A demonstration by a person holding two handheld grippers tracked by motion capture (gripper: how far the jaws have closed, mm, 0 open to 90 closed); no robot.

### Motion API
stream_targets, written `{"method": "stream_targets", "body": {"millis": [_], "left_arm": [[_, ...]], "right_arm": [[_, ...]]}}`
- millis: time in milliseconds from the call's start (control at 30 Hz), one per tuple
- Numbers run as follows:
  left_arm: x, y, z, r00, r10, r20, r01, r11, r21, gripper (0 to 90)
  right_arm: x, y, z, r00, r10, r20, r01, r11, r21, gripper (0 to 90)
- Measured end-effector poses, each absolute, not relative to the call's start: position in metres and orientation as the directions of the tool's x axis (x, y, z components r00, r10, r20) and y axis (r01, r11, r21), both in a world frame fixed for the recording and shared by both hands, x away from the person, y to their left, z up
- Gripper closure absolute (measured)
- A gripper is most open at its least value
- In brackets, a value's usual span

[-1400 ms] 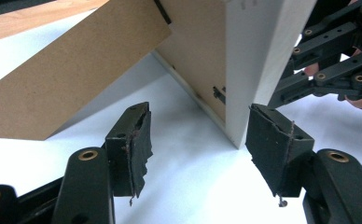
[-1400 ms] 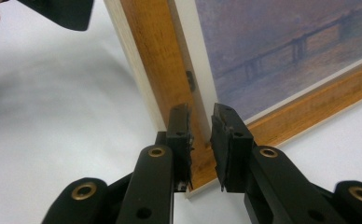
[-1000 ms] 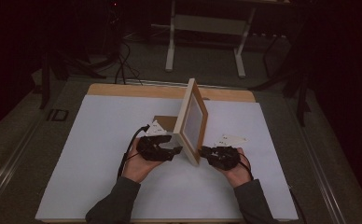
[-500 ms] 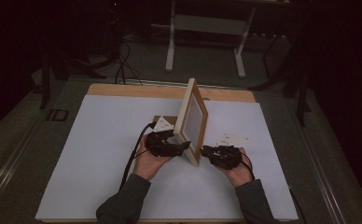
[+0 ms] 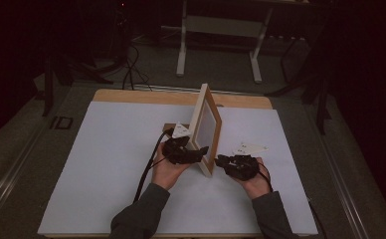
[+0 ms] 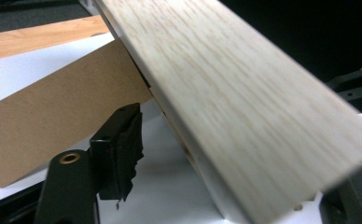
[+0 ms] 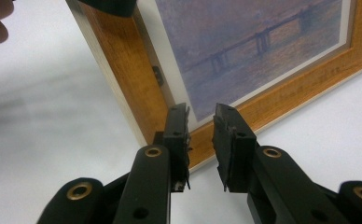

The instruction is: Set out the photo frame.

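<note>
A wooden picture frame (image 5: 206, 127) stands on one edge on the white table top (image 5: 111, 164), its pale back turned left. The right gripper view shows its front (image 7: 244, 42), a bluish bridge picture. My left gripper (image 5: 201, 151) reaches in at the frame's near end. Its jaws are open on either side of the pale frame edge (image 6: 244, 102), and the left finger (image 6: 118, 154) stands clear of the wood. My right gripper (image 5: 221, 160) faces the near lower corner (image 7: 170, 126) of the frame. Its jaws (image 7: 201, 114) are open a narrow gap with nothing between them.
A brown backing board (image 6: 44, 116) lies flat on the table behind the frame, seen as a brown strip (image 5: 168, 127) in the high view. The table's wooden far edge (image 5: 151, 97) borders the white sheet. Beyond it are a metal stand (image 5: 218, 25) and floor cables (image 5: 131, 69).
My left hand has moved right, from beside the frame up to its near end. The right hand and the frame have stayed in place.
</note>
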State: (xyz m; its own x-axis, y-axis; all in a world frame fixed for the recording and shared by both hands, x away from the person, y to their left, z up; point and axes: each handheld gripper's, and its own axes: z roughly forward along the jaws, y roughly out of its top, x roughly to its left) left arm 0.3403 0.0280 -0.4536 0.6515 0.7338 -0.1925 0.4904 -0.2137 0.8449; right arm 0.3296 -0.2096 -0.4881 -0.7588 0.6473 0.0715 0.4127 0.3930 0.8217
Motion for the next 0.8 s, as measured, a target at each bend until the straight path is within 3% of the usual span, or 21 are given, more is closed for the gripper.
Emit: {"method": "stream_targets", "body": {"millis": [367, 800], "left_arm": [[0.3443, 0.0254, -0.4566, 0.632, 0.735, -0.246, 0.52, -0.166, 0.838, 50.2], [0.3416, 0.0238, -0.4548, 0.616, 0.753, -0.232, 0.523, -0.169, 0.835, 55.9]], "right_arm": [[0.3302, -0.2119, -0.4881, -0.755, 0.651, 0.078, 0.419, 0.387, 0.821, 74.4], [0.3303, -0.2126, -0.4879, -0.756, 0.65, 0.078, 0.417, 0.387, 0.822, 73.4]]}}
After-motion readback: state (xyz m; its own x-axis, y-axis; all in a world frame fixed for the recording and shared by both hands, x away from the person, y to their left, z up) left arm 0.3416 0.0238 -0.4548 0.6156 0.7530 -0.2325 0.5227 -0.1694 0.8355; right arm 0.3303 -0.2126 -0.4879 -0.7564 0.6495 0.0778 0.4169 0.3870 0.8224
